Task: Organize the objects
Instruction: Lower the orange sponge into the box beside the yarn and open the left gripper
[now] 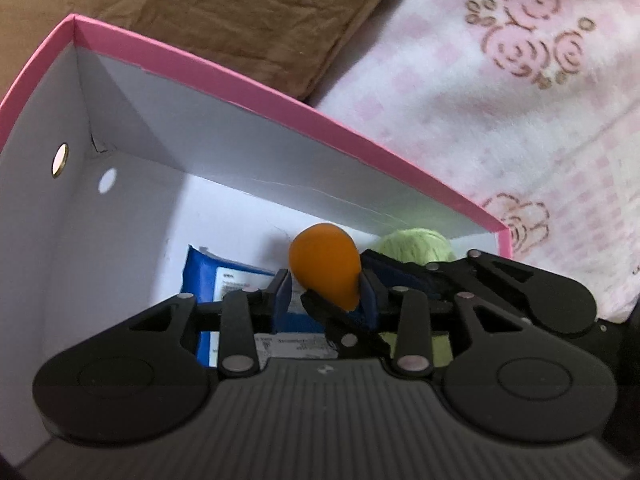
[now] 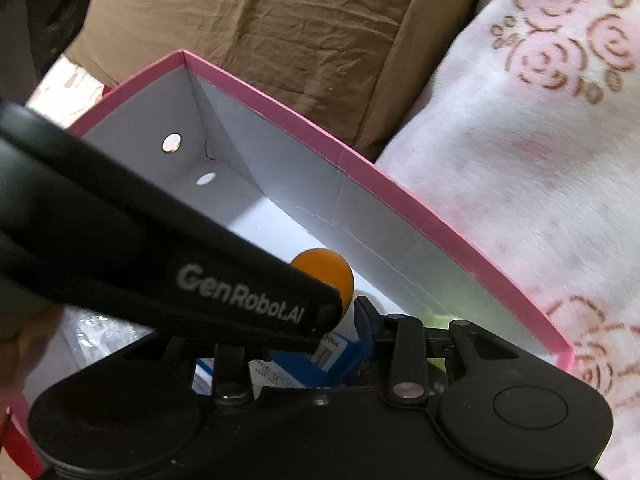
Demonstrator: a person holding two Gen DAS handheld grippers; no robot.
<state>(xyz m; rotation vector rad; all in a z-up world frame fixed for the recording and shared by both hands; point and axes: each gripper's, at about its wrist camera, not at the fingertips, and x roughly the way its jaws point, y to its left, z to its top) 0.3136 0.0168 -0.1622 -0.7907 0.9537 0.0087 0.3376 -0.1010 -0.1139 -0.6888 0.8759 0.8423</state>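
An orange ball [image 1: 320,268] sits between the blue pads of my left gripper [image 1: 326,286], which close on its sides, low inside a pink box [image 1: 280,98] with white walls. In the right wrist view the left gripper's black body [image 2: 200,280] crosses the frame and the orange ball [image 2: 326,270] shows at its tip. My right gripper [image 2: 320,308] points down into the same box [image 2: 400,184]. One finger [image 2: 364,316] shows and the other is hidden behind the left gripper. Below lie a blue packet [image 1: 204,272], a green yarn ball [image 1: 416,244] and a dark navy item [image 1: 400,276].
The box rests on a pink-and-white blanket [image 1: 500,120] with rose prints, and a brown pillow [image 1: 260,20] lies behind it. Its end wall has a round hole [image 1: 60,160]. Crinkled clear plastic [image 2: 100,332] shows at the left. The right gripper's linkage [image 1: 552,296] is close beside the left gripper.
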